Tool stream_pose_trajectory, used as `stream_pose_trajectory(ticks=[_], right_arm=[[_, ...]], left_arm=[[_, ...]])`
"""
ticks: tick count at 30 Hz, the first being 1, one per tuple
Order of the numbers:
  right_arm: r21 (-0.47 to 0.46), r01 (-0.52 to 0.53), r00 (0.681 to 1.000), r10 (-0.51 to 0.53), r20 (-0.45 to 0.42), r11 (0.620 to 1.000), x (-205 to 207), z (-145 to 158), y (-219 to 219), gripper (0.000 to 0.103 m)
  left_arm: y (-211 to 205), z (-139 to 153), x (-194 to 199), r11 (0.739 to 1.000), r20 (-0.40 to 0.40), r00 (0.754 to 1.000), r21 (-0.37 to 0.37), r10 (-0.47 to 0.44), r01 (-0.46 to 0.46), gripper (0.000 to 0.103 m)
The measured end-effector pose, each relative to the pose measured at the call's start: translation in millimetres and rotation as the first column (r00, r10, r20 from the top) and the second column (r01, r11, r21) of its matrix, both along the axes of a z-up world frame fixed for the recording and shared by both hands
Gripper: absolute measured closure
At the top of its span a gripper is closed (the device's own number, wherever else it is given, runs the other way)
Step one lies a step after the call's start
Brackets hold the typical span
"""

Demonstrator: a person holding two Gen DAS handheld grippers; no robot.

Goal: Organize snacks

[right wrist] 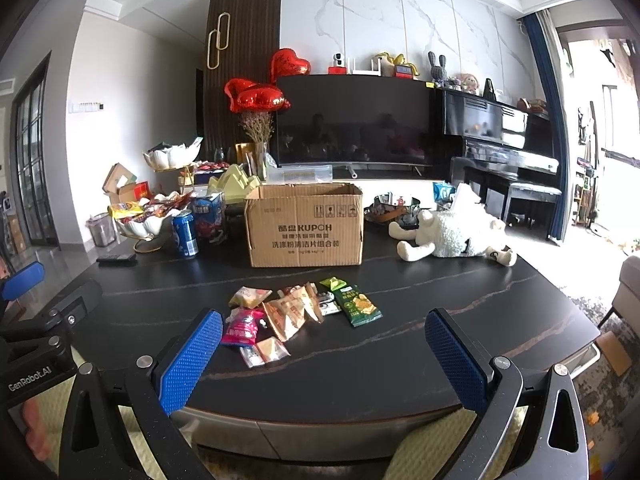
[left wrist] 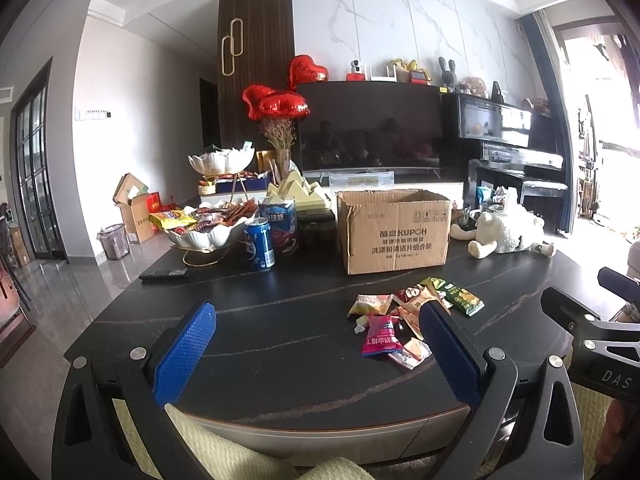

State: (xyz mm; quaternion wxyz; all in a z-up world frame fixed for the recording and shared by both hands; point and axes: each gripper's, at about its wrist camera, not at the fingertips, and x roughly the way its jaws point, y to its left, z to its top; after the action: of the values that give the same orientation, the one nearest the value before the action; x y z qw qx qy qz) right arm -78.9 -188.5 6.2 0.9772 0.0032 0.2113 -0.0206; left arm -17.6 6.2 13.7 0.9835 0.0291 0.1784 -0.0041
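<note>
A loose pile of small snack packets (right wrist: pixel 296 312) lies on the dark table in front of an open cardboard box (right wrist: pixel 306 226); it includes a pink packet (right wrist: pixel 242 328) and a green packet (right wrist: pixel 356 306). The pile (left wrist: pixel 408 316) and box (left wrist: pixel 394 232) also show in the left wrist view. My left gripper (left wrist: pixel 316 344) is open and empty, held above the table's near edge, left of the pile. My right gripper (right wrist: pixel 324 350) is open and empty, just short of the pile.
A white bowl of snacks (left wrist: pixel 208 226), a blue can (left wrist: pixel 259 244), a remote (left wrist: pixel 164 274) and a plush sheep (left wrist: pixel 508 232) sit on the table (left wrist: pixel 280 320). A TV and piano stand behind. The right gripper's body (left wrist: pixel 592 332) shows at the right.
</note>
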Motion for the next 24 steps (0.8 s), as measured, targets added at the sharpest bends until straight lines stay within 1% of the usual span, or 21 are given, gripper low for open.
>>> stream_pose_trajectory(ticks=[9,24], right_arm=[[-0.002,0.0,1.0,0.0,0.022,1.0,-3.1,10.1,1.0,0.0],[-0.003,-0.002,1.0,0.002,0.03,1.0,-4.4,8.6,1.0,0.0]], left_arm=[[-0.5,-0.1,-4.6,1.0,0.017,1.0,0.0,0.0,0.0,0.0],[-1.0,0.7,-4.9,1.0,0.019,1.0,-0.001,0.0,0.0,0.0]])
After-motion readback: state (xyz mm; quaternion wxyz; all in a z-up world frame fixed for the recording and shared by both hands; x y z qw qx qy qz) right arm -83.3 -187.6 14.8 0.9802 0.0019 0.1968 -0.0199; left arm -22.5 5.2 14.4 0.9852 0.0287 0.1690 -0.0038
